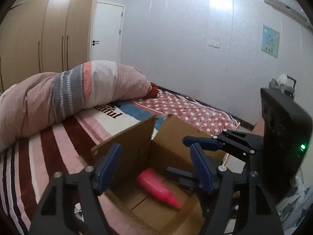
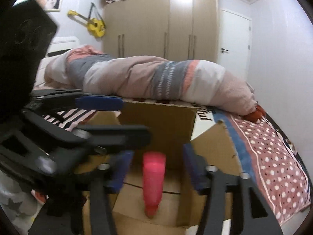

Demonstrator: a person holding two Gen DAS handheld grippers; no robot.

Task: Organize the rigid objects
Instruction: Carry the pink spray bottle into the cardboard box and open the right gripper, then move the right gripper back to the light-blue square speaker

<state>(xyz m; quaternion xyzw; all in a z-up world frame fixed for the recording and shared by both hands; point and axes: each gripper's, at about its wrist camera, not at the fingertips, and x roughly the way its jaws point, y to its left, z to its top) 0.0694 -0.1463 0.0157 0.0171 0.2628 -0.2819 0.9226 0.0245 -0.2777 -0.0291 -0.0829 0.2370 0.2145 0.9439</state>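
An open cardboard box [image 1: 137,137] stands on the bed, flaps up. A pink plastic bottle [image 1: 158,188] lies on its side on the box floor; it also shows in the right wrist view [image 2: 153,178]. My left gripper [image 1: 156,164] is open and empty above the box opening. My right gripper [image 2: 156,168] is open, its blue pads on either side of the bottle but apart from it. The right gripper also shows in the left wrist view [image 1: 203,143], over the box's right side. The left gripper shows in the right wrist view [image 2: 109,117].
The box [image 2: 162,121] sits on a striped and polka-dot bedspread [image 1: 195,111]. A rolled pink and grey duvet [image 1: 58,96] lies behind it. A wardrobe [image 2: 162,25], a door [image 1: 106,31] and a wall stand beyond. The bed's edge is on the right.
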